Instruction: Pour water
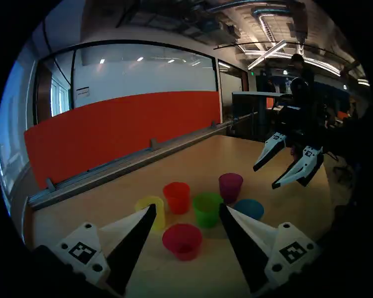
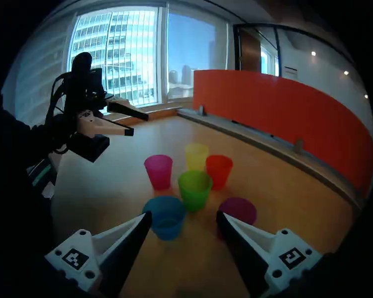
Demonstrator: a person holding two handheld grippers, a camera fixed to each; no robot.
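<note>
1. The wooden table (image 1: 211,154) is the biggest thing; six small cups stand upright on it, close together, between the two grippers
2. An orange wall (image 1: 122,124) runs along one side of the table; a big window (image 2: 117,54) is at one end of it
3. The left gripper (image 1: 186,208) hangs over the table with its two fingers spread wide; it pinches nothing; the pink cup (image 1: 182,241) is the one nearest to it
4. The right gripper (image 2: 183,214) is spread wide too and pinches nothing; the blue cup (image 2: 164,216) is the one nearest to it; the purple cup (image 2: 237,209) is just beside its other finger
5. The green cup (image 2: 194,188) is in the middle of the bunch; the yellow cup (image 2: 196,155) and the orange cup (image 2: 219,170) stand side by side on the orange wall's side of it; I cannot tell if any cup has water in it
</note>
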